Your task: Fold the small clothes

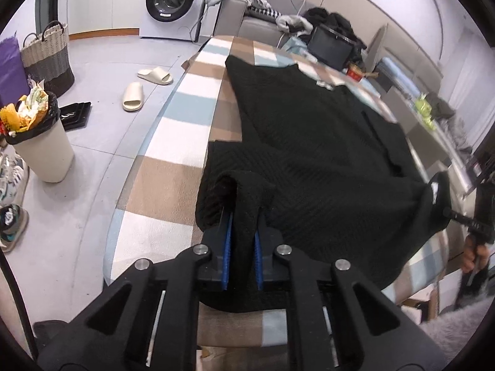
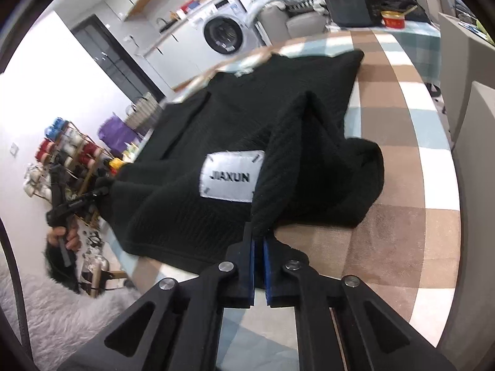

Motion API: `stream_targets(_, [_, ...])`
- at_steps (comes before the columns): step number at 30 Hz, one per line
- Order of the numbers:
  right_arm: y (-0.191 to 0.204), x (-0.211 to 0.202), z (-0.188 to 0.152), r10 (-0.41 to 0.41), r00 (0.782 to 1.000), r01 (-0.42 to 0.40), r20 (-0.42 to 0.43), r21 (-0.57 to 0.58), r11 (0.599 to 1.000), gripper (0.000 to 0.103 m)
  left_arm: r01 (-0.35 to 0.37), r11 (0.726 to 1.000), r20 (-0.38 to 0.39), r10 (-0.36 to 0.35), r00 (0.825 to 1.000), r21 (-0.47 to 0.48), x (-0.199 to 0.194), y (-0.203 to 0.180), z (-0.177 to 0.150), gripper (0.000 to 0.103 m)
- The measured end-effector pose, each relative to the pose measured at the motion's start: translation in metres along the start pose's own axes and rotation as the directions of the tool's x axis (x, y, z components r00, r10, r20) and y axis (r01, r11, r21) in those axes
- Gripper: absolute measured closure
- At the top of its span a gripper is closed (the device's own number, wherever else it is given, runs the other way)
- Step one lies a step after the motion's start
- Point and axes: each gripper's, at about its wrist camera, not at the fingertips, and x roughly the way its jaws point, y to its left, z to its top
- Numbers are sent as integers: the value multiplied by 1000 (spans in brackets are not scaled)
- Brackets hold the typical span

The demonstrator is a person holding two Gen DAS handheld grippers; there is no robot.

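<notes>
While both grippers clamp its near corners, the black knit garment lies spread across a table covered in a checked cloth of brown, white and pale blue squares. The left gripper has its blue-padded fingers pinched tight on a bunched corner of the knit near the table's front edge. The right gripper likewise grips a raised fold of the same garment, which tents up in front of its camera and hides part of the fabric behind. A white label reading JIAXUN shows on the knit just left of that fold.

At the far end of the table, beyond the garment, stand a dark tablet-like screen and a small red tin, with a heap of dark clothing behind them; none of these touch the knit. Off the table's left side the floor holds a pair of cream slippers, an overfilled waste bin, a woven basket and a washing machine against the far wall. In the right wrist view a shoe rack stands beyond the table, and a hand grasps the handle of the other gripper beside it. Fluffy pale fabric fills the low left corner.
</notes>
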Motion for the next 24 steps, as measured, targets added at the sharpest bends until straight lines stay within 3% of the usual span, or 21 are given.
stream_targets(3, [1,-17,3,56,994,-59,97,34,998,99,31,999,57,-31,998,-11,-11,-2,9,95])
stream_targets(5, [-1,-33,7,112,971,-130,213,71,989,99,44,999,94,-43,995,-19,-18,-5,19,95])
stream_targets(12, [5,-57,47,87,904,-143,418,105,984,100,118,992,222,-105,969,-47,-24,-13,77,96])
stream_targets(18, [-13,-44,101,15,880,-113,474,179,977,100,114,992,256,-95,962,-60,4,-22,134,96])
stream_targets(22, [-42,-17,138,-68,883,-67,465,269,961,100,97,991,217,-75,973,-91,44,-18,166,96])
stream_targets(24, [-57,1,152,-137,891,-7,432,316,949,100,81,989,178,-58,982,-124,70,-12,173,95])
